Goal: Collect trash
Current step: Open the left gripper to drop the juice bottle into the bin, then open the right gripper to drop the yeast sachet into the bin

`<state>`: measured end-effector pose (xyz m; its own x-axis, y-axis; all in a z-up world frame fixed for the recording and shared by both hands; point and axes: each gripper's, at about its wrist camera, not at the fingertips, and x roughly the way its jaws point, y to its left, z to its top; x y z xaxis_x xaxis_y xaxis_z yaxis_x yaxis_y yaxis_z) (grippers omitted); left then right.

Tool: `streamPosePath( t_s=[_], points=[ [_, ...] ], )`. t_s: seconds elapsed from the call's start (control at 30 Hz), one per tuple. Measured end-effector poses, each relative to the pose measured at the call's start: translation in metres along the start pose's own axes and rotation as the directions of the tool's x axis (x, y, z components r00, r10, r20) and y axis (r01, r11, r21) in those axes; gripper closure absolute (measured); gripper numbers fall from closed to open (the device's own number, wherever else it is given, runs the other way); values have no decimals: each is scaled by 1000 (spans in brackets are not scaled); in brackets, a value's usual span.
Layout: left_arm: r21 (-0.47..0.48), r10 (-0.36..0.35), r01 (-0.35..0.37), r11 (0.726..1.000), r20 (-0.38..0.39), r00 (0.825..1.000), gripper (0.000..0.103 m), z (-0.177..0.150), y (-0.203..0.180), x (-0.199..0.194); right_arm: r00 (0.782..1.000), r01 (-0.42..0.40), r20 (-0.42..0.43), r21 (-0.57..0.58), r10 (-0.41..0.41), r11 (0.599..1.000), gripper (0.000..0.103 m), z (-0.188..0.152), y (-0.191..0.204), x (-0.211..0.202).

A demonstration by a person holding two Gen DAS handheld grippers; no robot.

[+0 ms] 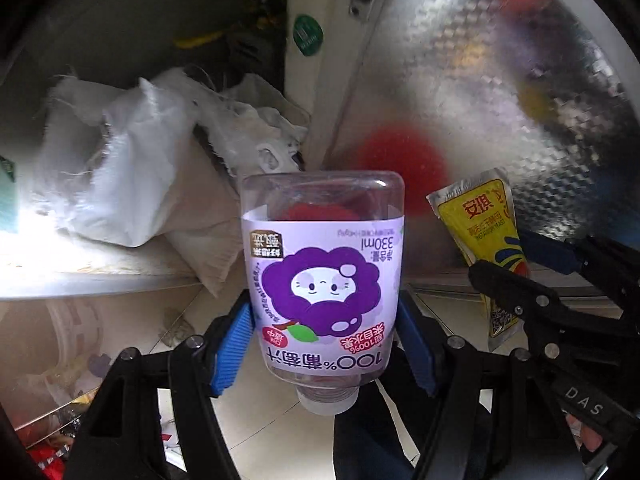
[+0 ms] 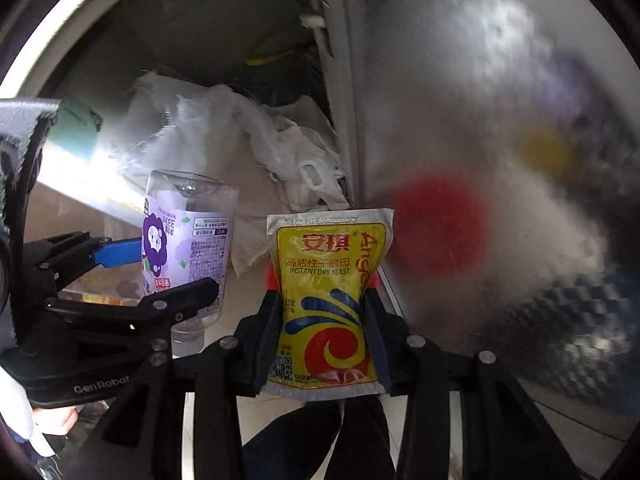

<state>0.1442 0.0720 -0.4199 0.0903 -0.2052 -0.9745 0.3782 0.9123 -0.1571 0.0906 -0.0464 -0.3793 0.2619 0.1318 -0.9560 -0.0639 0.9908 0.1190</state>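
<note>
- The left tongs [image 1: 324, 344] are clenched on an empty grape juice bottle [image 1: 322, 280], blue ribbed pads pressing its purple-and-white label from both sides; the bottle hangs cap end toward the camera, base pointing away.
- The right tongs [image 2: 326, 320] are grasping a yellow instant dry yeast packet [image 2: 328, 300] by its lower half, the packet pinched into a waist between the pads and its sealed top edge sticking out ahead.
- Both pieces of trash are carried side by side: in the right wrist view the bottle [image 2: 186, 248] sits just left of the packet, and in the left wrist view the packet [image 1: 486, 248] shows to the right of the bottle, in the other tongs [image 1: 520, 276].
- Directly ahead of both stands a shiny, textured metal panel [image 1: 480, 100] with blurred red and yellow reflections on it; it fills the right of each view.
- Left of the panel runs a pale upright frame edge [image 1: 320, 80] carrying a round green sticker [image 1: 308, 35].
- Behind the bottle, crumpled white plastic bags [image 1: 132, 168] and frayed cloth lie heaped on a brightly lit ledge [image 1: 92, 276].
- Pale floor tiles [image 1: 272, 432] show beneath the tongs.
- Colourful wrappers [image 1: 52, 456] lie in the lower left corner of the left wrist view; what they are is unclear.
</note>
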Motion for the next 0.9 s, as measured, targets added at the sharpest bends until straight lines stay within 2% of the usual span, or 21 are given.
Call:
streamPosePath(
  t_s=[0.3,0.33,0.37,0.4,0.47,0.67,0.77,0.9],
  points=[
    [37,-5,6,999,-30,1000,36,4,-4,32,999,26,-36,34,-25,999,64,-5,-20,19],
    [33,-8,9,999,-30,1000,33,4,-5,33,999,30,-38,36,-29,999,64,-5,-22,19],
    [29,-13,14,999,-29,999,23,3,-5,31,999,31,-41,36,-30,999,64,-7,-27,18],
    [26,-21,21,999,-24,1000,21,4,-6,32,999,34,-43,33,-32,999,64,-8,-28,18],
    [24,-32,33,999,-17,999,21,4,-6,33,998,32,-48,28,-30,999,64,-10,-28,20],
    [-17,8,-9,1000,-20,1000,20,-4,5,34,998,19,-54,10,-18,1000,64,-8,-27,22],
    [-49,2,-3,999,-25,1000,20,-12,17,33,998,12,-65,-35,-14,999,64,-4,-20,26],
    [-97,33,-35,995,-24,999,20,-26,33,32,997,-16,-79,-88,9,996,64,1,-5,32]
  ],
)
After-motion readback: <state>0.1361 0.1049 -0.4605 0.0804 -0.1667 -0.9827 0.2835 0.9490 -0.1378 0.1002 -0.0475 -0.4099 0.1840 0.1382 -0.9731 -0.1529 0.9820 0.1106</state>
